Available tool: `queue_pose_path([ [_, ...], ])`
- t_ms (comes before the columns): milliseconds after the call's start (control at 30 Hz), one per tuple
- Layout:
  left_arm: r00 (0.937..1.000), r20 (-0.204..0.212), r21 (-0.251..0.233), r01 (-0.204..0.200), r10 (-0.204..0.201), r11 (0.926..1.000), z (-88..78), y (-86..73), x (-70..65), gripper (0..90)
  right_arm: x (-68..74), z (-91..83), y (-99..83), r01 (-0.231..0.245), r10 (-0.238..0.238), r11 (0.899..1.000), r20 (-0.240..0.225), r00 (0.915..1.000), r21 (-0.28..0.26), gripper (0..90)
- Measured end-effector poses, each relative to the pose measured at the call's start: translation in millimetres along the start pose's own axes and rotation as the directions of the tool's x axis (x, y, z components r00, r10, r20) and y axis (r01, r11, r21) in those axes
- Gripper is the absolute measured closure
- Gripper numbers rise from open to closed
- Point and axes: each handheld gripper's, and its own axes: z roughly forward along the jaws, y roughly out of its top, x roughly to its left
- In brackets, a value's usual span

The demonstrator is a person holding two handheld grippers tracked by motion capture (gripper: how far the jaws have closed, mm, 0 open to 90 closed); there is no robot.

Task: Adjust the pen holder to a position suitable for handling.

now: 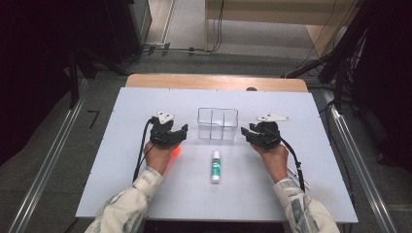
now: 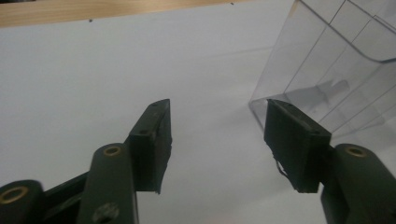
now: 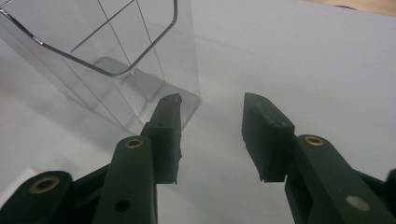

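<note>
We held the left hand-held gripper (image 1: 183, 130) just left of the clear divided bin (image 1: 217, 124) on the white table (image 1: 121, 184), jaws apart and empty; the right hand-held gripper (image 1: 244, 131) flanked its other side, likewise parted; the glue stick (image 1: 215, 166) lay nearer us, between our hands.

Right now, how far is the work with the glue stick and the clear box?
Nothing looks done yet: the glue stick lies flat on the white table, outside the clear box, whose compartments look empty. In hand: nothing. The left gripper and right gripper sit on either side of the box with jaws open and nothing between them. Probably left: pick up the stick and put it in the box.
</note>
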Motion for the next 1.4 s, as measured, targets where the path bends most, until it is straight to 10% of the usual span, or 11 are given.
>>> queue_pose_path([
  [600, 0.9978, -0.036, -0.017, 0.055, -0.055, 0.9984, -32.2, -21.8, 38.3, 20.3, -35.1, -56.0, -33.0, -0.029, 0.031, 0.999, 0.04, 0.9987, -0.031, 25.9],
  [1400, 0.9928, -0.099, -0.039, 0.064, -0.067, 0.9972, -55.2, -47.6, 68.9, 17.7, -83.4, -103.8, -79.7, -0.093, 0.091, 0.996, 0.14, 0.986, 0.008, 21.8],
])
